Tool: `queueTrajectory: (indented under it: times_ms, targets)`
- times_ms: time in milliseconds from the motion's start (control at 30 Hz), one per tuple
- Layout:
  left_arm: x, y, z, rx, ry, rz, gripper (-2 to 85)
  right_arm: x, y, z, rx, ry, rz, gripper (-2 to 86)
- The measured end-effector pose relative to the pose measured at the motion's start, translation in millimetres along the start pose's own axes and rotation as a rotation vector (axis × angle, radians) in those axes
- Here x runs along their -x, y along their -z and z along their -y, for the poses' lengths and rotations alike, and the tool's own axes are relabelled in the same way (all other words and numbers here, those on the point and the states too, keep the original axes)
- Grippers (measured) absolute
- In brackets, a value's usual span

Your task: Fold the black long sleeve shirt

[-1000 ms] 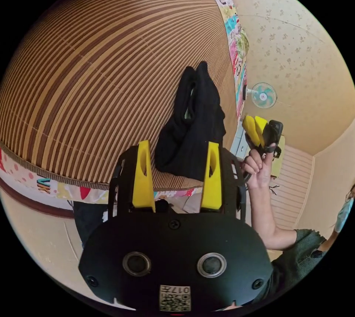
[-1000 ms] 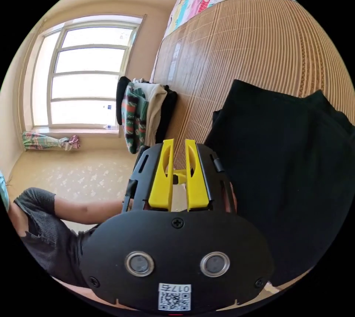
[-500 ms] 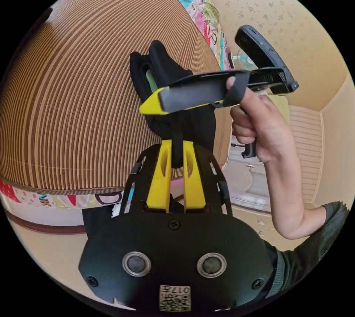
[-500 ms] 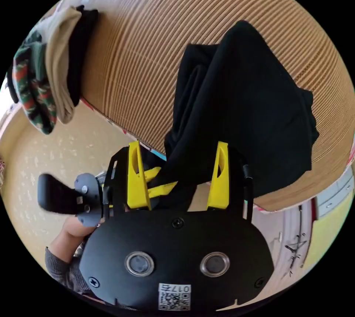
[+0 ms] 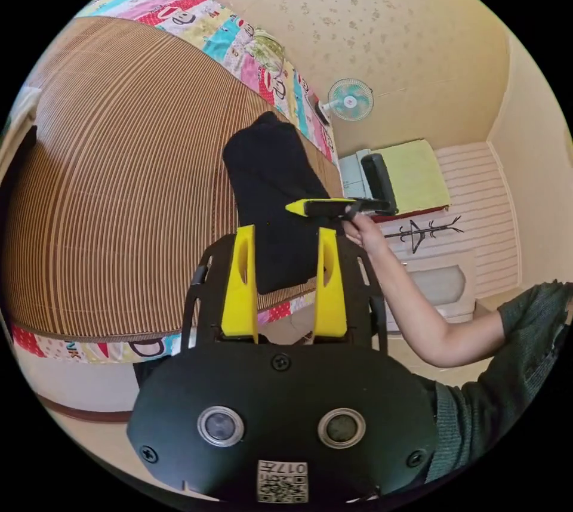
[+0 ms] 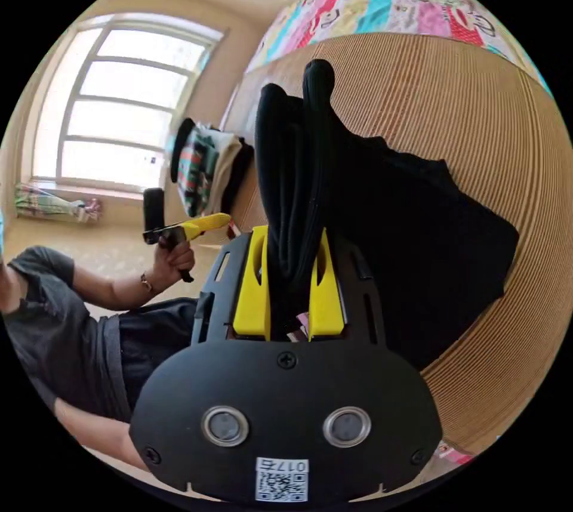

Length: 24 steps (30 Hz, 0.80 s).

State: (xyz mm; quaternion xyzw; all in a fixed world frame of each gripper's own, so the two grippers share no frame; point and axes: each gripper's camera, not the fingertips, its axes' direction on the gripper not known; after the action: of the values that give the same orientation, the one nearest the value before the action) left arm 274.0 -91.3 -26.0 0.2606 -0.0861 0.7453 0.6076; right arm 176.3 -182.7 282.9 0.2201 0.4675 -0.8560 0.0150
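- While its jaws clamp a bunched fold of the black long sleeve shirt (image 6: 382, 237), the right gripper (image 6: 289, 291) holds that fold raised above the bamboo mat (image 6: 477, 118) on the bed.
- Nearby, the left gripper (image 5: 284, 285) hangs with jaws apart, gripping nothing.
- Farther off, a clothes pile (image 6: 209, 178) sits near the window (image 6: 119, 112).

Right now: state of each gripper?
Left gripper: tongs open, holding nothing.
Right gripper: tongs closed on a bunched edge of the black shirt.
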Motion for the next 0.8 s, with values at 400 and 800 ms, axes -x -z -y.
queueTrajectory:
  times_ms: [400, 800]
  targets:
    - [113, -302, 2, 0.477, 0.129, 0.021, 21.5, -176, 75, -299, -0.198, -0.598, 0.314, 19.3]
    - [13, -461, -118, 0.67, -0.029, 0.027, 7.0, -211, 29, -300, -0.455, -0.561, 0.968, 22.8]
